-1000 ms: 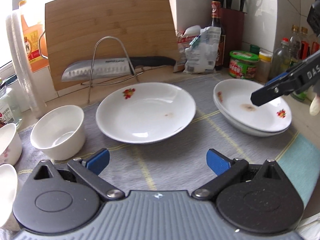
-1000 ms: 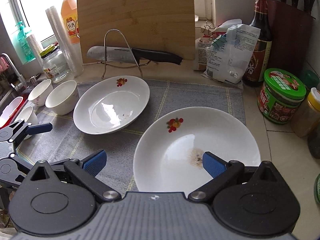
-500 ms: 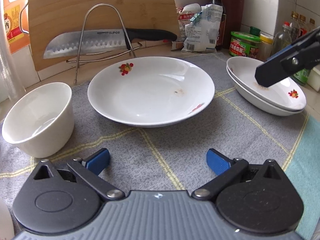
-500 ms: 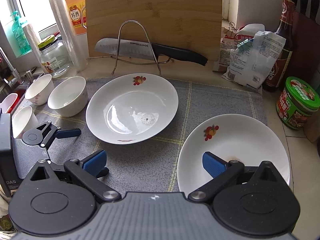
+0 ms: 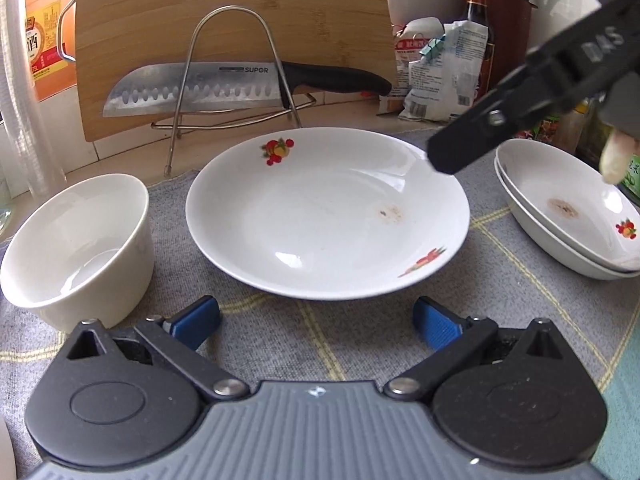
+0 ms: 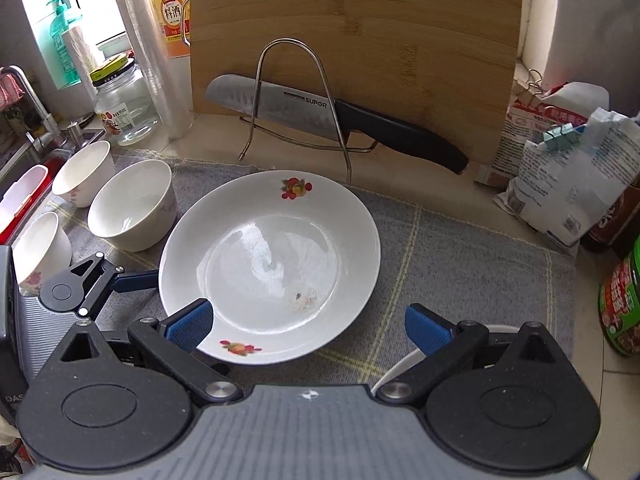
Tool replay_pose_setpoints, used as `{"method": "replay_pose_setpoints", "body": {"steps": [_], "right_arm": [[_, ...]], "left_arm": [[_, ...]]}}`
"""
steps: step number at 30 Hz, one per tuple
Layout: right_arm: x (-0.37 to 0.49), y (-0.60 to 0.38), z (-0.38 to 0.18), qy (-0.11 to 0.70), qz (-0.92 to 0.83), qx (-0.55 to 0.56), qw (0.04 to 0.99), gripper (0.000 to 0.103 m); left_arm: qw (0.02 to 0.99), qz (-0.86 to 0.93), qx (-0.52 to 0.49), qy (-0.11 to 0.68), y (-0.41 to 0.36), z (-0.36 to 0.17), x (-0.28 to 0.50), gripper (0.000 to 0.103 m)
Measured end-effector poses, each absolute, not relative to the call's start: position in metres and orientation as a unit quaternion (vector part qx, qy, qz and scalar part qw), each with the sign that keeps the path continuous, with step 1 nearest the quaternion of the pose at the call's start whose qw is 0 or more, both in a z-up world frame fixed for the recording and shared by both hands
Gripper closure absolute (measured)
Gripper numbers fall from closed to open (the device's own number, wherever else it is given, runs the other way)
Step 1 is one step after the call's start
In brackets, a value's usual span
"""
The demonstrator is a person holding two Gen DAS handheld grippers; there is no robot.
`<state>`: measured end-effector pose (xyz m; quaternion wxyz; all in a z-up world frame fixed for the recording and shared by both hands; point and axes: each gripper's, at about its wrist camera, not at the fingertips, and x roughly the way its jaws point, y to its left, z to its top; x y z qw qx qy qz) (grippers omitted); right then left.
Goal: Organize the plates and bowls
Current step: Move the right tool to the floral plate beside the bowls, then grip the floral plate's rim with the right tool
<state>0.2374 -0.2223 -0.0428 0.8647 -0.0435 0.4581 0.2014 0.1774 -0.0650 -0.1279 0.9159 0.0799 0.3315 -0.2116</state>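
A white plate with fruit prints (image 5: 320, 216) (image 6: 272, 264) lies on the grey mat. My left gripper (image 5: 316, 320) is open just short of its near rim. My right gripper (image 6: 308, 322) is open above the plate's right side; one of its fingers (image 5: 480, 142) hangs over the plate's far right rim. Two stacked plates (image 5: 568, 208) sit at the right; only a sliver of rim (image 6: 404, 364) shows under my right gripper. A white bowl (image 5: 76, 244) (image 6: 132, 204) stands left of the plate, two more bowls (image 6: 82, 172) beyond it. The left gripper's finger (image 6: 132, 280) touches the plate's left rim.
A knife (image 6: 332, 120) rests in a wire rack before a wooden cutting board (image 6: 356, 40). Bags (image 6: 572, 176), a green-lidded jar (image 6: 624, 304) and bottles (image 5: 478, 28) crowd the right side. A glass jar (image 6: 120, 104) and sink tap (image 6: 28, 96) are at the left.
My left gripper has moved closer to the lone plate. My right gripper has swung left from the stacked plates to above that plate.
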Motion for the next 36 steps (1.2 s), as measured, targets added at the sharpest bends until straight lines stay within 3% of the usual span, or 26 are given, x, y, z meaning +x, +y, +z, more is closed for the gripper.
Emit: {"method": "replay_pose_setpoints", "body": {"steps": [12,36], "right_arm": [[0.306,-0.21,-0.081,0.508,0.259,-0.063,0.819,0.0],[0.335,-0.199,-0.096,0.51,0.324,-0.053,0.795,0.0]], "left_arm": [[0.918,-0.223,0.081,0.319,-0.064,-0.129,0.182,0.0],[0.909,-0.257,0.094,0.313,-0.066,-0.128,0.187,0.001]]}}
